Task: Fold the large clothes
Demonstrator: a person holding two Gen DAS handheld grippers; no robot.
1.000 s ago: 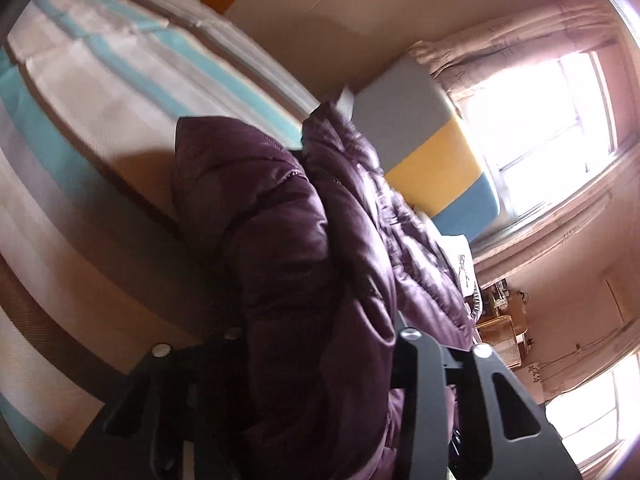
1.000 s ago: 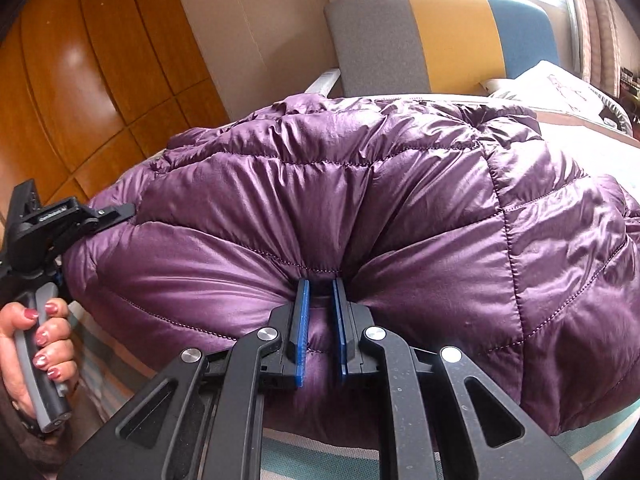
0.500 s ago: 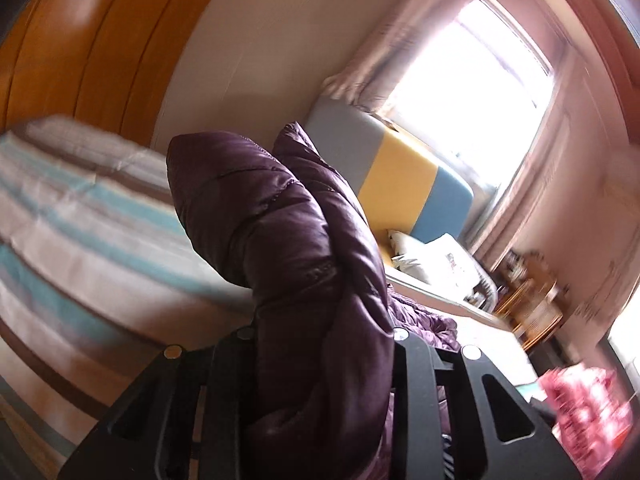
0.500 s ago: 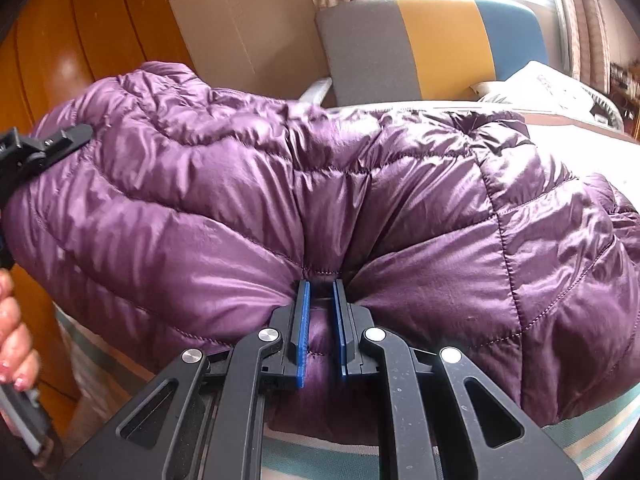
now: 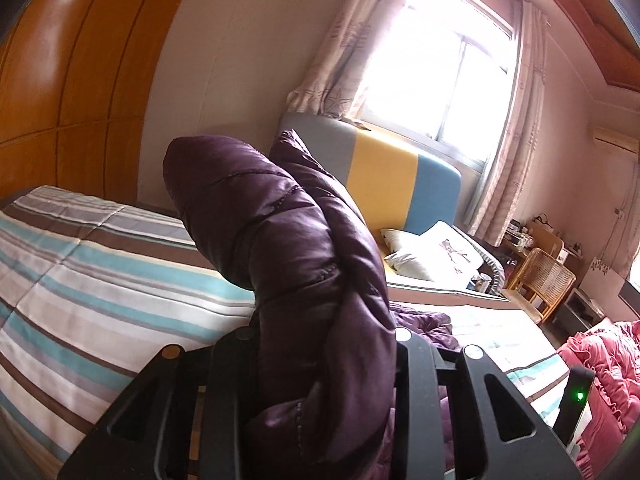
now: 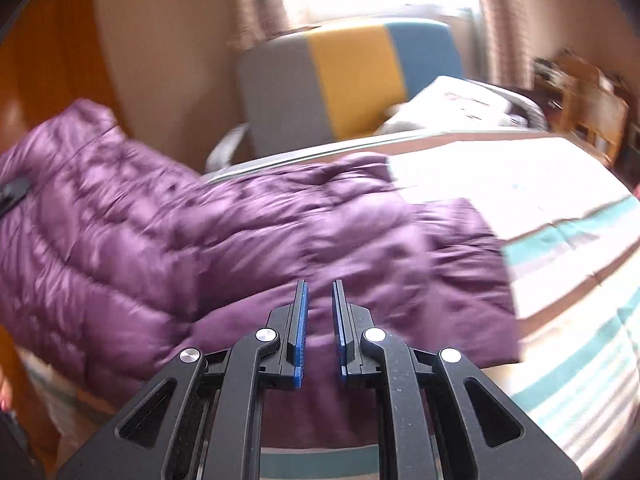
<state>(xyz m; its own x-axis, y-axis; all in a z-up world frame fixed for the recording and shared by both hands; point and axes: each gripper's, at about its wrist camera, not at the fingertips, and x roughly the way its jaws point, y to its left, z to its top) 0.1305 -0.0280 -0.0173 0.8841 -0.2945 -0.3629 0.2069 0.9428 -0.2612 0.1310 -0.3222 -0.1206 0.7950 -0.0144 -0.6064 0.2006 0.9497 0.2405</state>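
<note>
In the left wrist view, our left gripper (image 5: 324,364) is clamped on a thick bunch of the purple puffer jacket (image 5: 296,264), which rises up through the middle of the frame over the striped bedspread (image 5: 100,280) at left. The colour-block headboard (image 5: 384,176) sits centre, under the window (image 5: 448,68).

Right wrist view is pretty blurry: our right gripper (image 6: 319,328) has its jaws narrowly apart with nothing between them, hovering over the jacket (image 6: 240,236) spread across the left and centre.
</note>
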